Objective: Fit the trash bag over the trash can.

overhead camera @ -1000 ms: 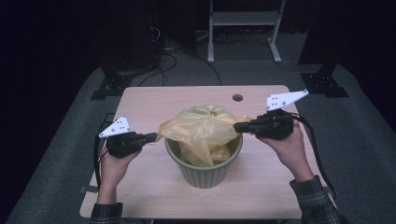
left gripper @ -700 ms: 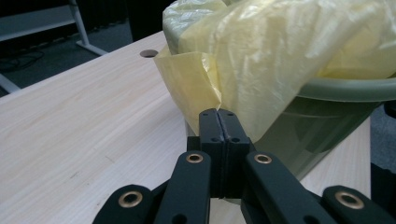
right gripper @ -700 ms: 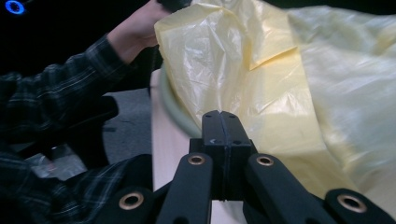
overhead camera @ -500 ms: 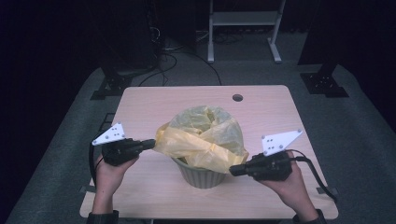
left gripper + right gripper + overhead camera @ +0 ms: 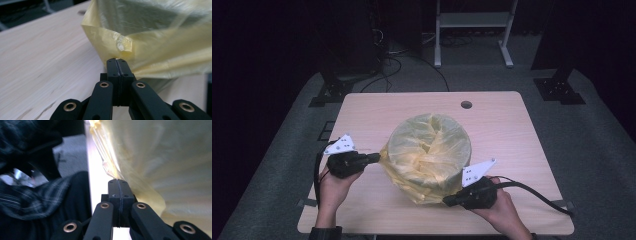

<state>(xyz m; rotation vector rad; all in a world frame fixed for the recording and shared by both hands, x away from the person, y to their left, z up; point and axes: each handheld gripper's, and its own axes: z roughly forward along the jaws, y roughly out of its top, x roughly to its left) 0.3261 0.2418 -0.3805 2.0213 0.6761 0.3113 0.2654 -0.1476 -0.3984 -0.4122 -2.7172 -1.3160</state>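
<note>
High view: we see the yellow bin liner (image 5: pixel 429 155) drawn over a pot near the front of the wooden table (image 5: pixel 512 125), the left gripper (image 5: pixel 373 158) and right gripper (image 5: pixel 451 201) holding its hem at opposite sides, presumably to stretch it down evenly. Left gripper view: jaws closed, pinching the liner's corner fold. Right gripper view: jaws closed on the film's edge.

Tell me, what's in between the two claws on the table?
The yellow bag pulled down over a pot sits between the left claw and right claw. The high view shows it; each claw pinches the bag's edge.
</note>
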